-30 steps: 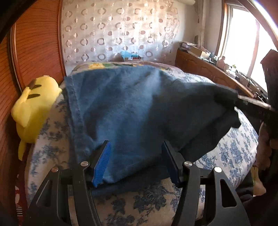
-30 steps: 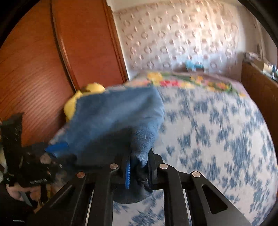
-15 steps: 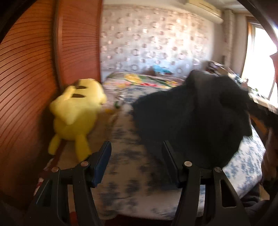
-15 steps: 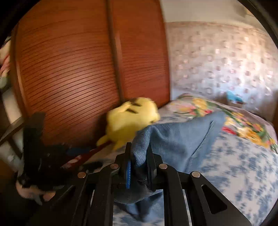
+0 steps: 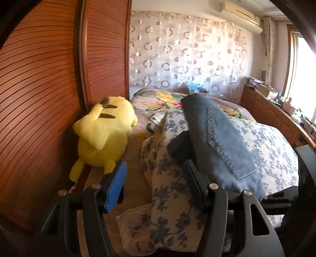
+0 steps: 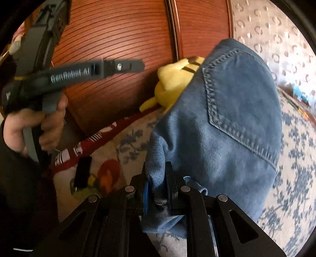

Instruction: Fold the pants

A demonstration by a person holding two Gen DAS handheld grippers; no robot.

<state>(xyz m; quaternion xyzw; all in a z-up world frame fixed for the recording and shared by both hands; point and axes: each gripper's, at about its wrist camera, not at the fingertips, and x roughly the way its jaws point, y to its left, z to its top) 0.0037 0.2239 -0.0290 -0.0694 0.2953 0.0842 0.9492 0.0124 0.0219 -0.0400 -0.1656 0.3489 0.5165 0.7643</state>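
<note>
Clamping bunched jeans (image 6: 233, 122) in our right gripper (image 6: 157, 189) at six o'clock; left gripper (image 5: 156, 183) gapes empty, folding unfinished.

There is one pair of blue denim pants (image 5: 223, 142), and on it I can count one back pocket (image 6: 243, 102). Two grippers are visible: the left gripper (image 5: 156, 185), which has two fingers and one blue pad that shows, and the right gripper (image 6: 157, 189), also with two fingers. Further I count one yellow plush toy (image 5: 104, 134), one bed with a flowered cover (image 5: 274, 144), one air conditioner (image 5: 241, 13) and one hand (image 6: 35, 126).
</note>
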